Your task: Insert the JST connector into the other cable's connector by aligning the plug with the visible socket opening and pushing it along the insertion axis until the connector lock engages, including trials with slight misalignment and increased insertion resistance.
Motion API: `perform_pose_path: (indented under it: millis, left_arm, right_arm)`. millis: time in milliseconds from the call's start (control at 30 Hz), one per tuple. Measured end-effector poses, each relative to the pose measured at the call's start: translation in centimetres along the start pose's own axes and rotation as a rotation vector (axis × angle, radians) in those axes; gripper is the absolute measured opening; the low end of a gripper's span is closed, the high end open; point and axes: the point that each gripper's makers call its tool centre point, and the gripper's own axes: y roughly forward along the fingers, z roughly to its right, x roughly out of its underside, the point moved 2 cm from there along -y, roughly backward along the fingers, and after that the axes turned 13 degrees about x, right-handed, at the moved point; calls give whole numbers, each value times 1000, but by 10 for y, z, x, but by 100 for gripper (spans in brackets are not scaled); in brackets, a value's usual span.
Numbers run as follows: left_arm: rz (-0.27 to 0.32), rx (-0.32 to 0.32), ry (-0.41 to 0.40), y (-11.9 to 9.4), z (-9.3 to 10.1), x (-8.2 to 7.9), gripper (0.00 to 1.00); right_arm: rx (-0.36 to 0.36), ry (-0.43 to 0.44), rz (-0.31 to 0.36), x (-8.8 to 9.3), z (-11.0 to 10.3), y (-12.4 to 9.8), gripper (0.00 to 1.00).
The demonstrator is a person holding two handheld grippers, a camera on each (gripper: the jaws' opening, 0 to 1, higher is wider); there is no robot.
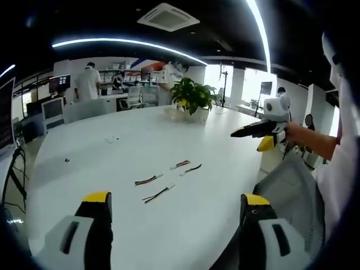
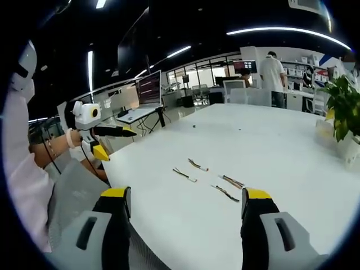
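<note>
Several short JST cables lie loose on the white table (image 1: 112, 157). In the left gripper view one pair (image 1: 148, 180) (image 1: 158, 194) lies nearer and another pair (image 1: 180, 164) (image 1: 191, 168) farther. My left gripper (image 1: 176, 198) is held open above the table's near edge, short of the cables, with nothing between its jaws. In the right gripper view the cables (image 2: 184, 175) (image 2: 198, 165) (image 2: 232, 181) (image 2: 226, 193) lie just ahead of my right gripper (image 2: 187, 193), which is also open and holds nothing. Each gripper shows in the other's view, the right gripper (image 1: 260, 134) and the left gripper (image 2: 107, 139), both held off the table's edge.
A potted plant (image 1: 194, 95) (image 2: 343, 107) stands at the table's far side. A grey chair back (image 1: 292, 191) (image 2: 73, 191) sits at the table's edge beside the person holding the grippers. A monitor (image 2: 149, 87), desks and a standing person (image 1: 87, 81) are in the background.
</note>
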Motion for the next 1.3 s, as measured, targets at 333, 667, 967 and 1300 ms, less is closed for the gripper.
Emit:
perform_pose_path:
  millis: [333,667,967,1300]
  left_arm:
    - [-5,-6,-11,2,-7,3,93]
    - [-29,-10,-5,4,-13,8,93]
    - [-21,0,-3,7,-17,3,93]
    - [-35,4,30,12,-25,-5,93]
  right_arm:
    - [-3,-11,-19,3,2,7,79]
    - [-7,-3,-33,5,6,11,78]
    - [-13,-2,-38,4,9,18,77]
    - [-6,-26,-8,-4,15,27,73]
